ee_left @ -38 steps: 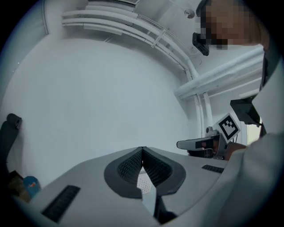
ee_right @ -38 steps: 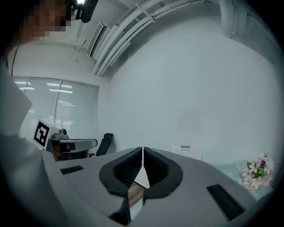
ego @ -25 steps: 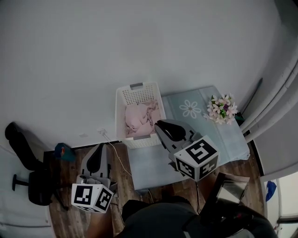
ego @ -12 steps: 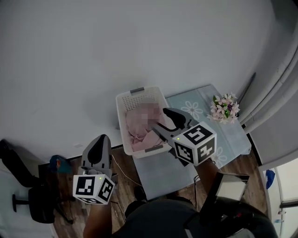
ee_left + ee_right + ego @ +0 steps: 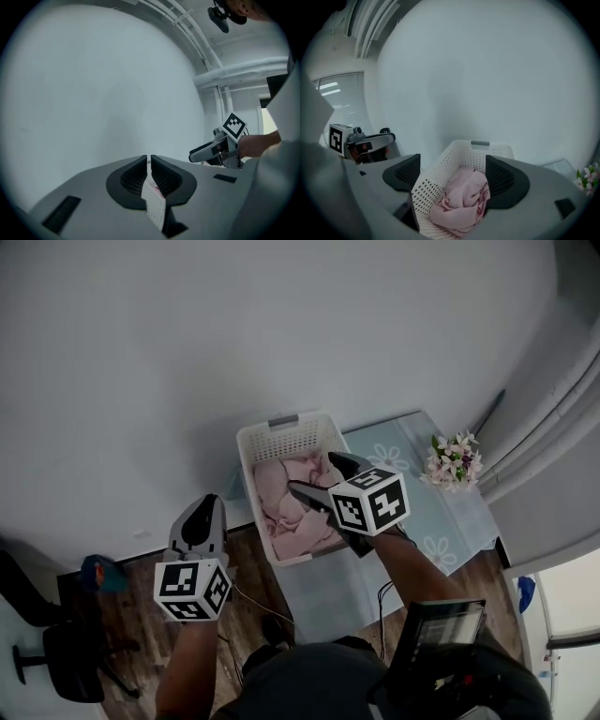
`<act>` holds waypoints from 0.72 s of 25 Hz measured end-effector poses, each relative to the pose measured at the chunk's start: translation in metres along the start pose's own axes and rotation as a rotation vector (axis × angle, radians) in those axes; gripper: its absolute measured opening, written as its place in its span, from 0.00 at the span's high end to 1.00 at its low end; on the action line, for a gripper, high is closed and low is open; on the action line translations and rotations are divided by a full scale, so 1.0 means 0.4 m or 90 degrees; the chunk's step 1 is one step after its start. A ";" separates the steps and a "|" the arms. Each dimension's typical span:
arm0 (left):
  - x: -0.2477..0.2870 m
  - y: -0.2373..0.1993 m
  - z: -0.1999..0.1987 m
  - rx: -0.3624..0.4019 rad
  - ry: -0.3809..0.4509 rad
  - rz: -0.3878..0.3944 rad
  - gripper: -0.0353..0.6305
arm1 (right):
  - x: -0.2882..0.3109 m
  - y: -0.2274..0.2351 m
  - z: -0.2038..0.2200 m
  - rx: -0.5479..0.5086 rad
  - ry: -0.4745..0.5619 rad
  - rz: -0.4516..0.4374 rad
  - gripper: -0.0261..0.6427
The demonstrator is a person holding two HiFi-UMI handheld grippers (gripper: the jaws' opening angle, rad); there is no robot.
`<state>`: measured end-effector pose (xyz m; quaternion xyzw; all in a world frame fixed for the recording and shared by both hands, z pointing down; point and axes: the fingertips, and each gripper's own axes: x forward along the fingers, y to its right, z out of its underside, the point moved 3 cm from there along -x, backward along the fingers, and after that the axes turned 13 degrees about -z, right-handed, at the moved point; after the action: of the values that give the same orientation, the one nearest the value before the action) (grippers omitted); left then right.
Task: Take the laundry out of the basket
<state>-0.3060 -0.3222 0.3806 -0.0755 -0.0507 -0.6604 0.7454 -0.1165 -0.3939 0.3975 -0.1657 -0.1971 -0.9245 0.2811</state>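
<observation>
A white perforated basket [image 5: 281,440] stands at the left end of a low table, against the wall. Crumpled pink laundry [image 5: 292,505] fills it. My right gripper [image 5: 324,480] hovers above the laundry, its jaws opening, with nothing between them. In the right gripper view the basket [image 5: 440,176] and the pink laundry [image 5: 464,199] show below and beyond the spread jaws of the right gripper [image 5: 452,176]. My left gripper [image 5: 201,521] hangs shut over the floor to the left of the basket. The left gripper [image 5: 149,163] faces the bare wall.
A light blue cloth with flower prints [image 5: 441,512] covers the table. A bunch of artificial flowers [image 5: 455,460] lies at its right end. A dark chair [image 5: 56,652] and a small blue and orange object [image 5: 98,573] are on the wooden floor at the left.
The right gripper's jaws have gone from shut to wide apart and it has moved left over the laundry. The left gripper has risen a little and stays shut.
</observation>
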 end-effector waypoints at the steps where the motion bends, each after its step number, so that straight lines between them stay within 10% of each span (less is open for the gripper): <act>1: 0.015 -0.009 0.019 0.002 -0.010 0.000 0.93 | 0.023 0.013 0.015 0.009 -0.016 0.002 0.33; 18: 0.172 -0.113 0.301 -0.039 -0.174 -0.020 0.71 | 0.289 0.184 0.327 0.134 -0.298 0.057 0.13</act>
<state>-0.3396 -0.3730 0.5129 -0.1864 -0.1326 -0.6568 0.7186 -0.1387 -0.4430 0.5791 -0.3531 -0.3446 -0.8220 0.2843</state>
